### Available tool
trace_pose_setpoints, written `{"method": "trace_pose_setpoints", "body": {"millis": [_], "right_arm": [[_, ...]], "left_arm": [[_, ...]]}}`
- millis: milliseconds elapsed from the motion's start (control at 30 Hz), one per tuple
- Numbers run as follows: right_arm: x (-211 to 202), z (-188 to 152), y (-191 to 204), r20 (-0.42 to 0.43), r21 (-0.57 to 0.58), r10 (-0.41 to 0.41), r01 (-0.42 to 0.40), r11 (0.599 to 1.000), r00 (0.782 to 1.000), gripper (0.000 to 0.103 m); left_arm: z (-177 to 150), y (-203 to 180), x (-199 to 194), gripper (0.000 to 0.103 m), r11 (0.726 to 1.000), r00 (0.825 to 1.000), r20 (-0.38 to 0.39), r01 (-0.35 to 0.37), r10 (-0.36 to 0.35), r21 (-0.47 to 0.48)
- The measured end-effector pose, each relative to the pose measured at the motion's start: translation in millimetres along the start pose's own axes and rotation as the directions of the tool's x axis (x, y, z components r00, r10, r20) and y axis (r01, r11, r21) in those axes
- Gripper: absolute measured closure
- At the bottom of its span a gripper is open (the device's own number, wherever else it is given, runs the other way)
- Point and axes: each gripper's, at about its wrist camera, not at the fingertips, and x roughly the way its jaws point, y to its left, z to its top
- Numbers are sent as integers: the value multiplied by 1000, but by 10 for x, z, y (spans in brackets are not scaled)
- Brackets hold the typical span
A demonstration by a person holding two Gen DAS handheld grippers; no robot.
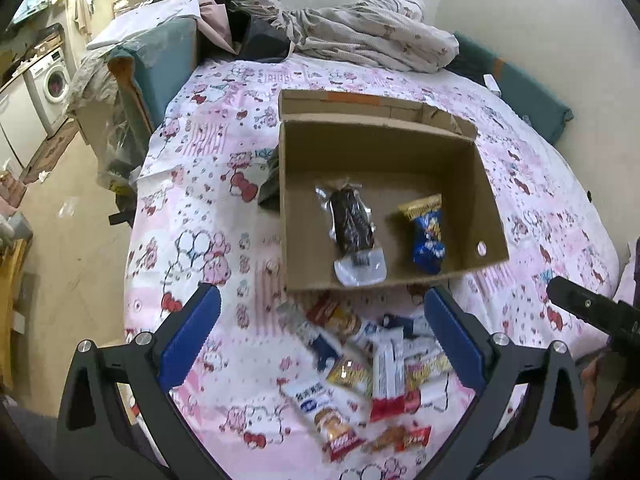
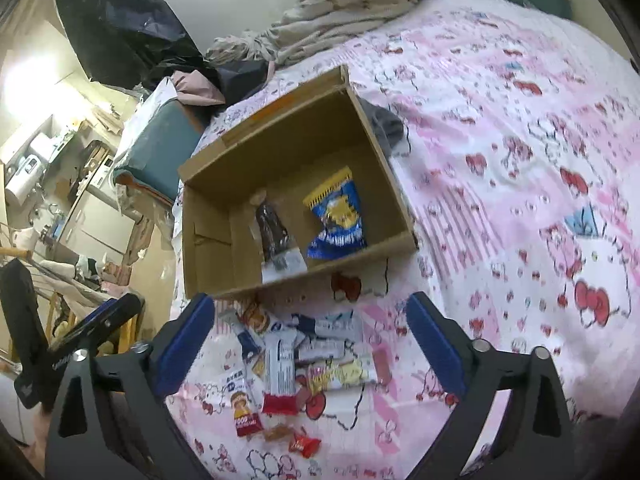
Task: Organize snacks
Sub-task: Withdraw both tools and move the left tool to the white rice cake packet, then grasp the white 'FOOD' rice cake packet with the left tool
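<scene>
Both grippers spread wide and empty over the loose snack heap.

The cardboard box (image 1: 384, 200), beyond the jaws, holds two packets; the snack pile (image 1: 372, 364) overlaps between the left gripper (image 1: 320, 344) jaws and under the right gripper (image 2: 312, 344), so a pinch could snag several slippery wrappers.

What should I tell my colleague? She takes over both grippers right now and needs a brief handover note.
Left gripper: open, empty, above the loose pile.
Right gripper: open, empty, above the same pile.
Cardboard box sits open on the bed.
Done: dark clear-wrapped snack and blue-yellow packet lie inside the box, apart.
Left: the pile of small packets on the pink sheet in front of the box, including the white-red bar and small red candy.
</scene>
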Motion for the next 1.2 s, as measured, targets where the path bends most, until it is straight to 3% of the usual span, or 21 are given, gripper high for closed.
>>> {"method": "trace_pose_setpoints", "body": {"millis": [300, 500, 600, 667, 733, 767, 833, 967, 1067, 1167, 1200], "right_arm": [[108, -293, -90, -99, 74, 15, -8, 997, 995, 2], [224, -356, -81, -148, 101, 56, -41, 994, 987, 2], [239, -357, -103, -152, 120, 57, -39, 992, 987, 2], [257, -358, -133, -161, 138, 53, -30, 990, 986, 2], [272, -354, -144, -168, 134, 22, 1, 991, 986, 2], [287, -351, -146, -172, 137, 25, -2, 991, 985, 2], [306, -345, -152, -178, 150, 46, -19, 989, 983, 2], [338, -352, -123, -190, 136, 45, -19, 990, 981, 2], [366, -367, -111, -205, 131, 45, -18, 991, 978, 2], [401, -397, -89, -229, 119, 42, -14, 993, 973, 2], [417, -409, -77, -242, 114, 44, -16, 993, 969, 2]], "left_arm": [[-267, 121, 41, 3, 997, 996, -60, -69, 68, -23], [-433, 280, 222, 3, 991, 980, -186, -90, 71, -98], [-572, 335, 422, 4, 988, 953, -299, -94, 54, -120], [-726, 382, 570, 13, 978, 930, -366, -103, 30, -181], [-871, 371, 729, 31, 968, 901, -433, -91, -20, -234], [-934, 342, 822, 32, 964, 883, -468, -84, -46, -253], [-997, 265, 938, 32, 963, 865, -498, -81, -60, -257], [-1058, 39, 1080, 33, 979, 853, -520, -84, -26, -187], [-1151, -40, 1171, 46, 983, 832, -555, -107, 6, -150], [-1191, -78, 1168, 56, 986, 827, -561, -116, 30, -118], [-1194, -87, 1160, 65, 987, 827, -561, -112, 30, -112]]}}
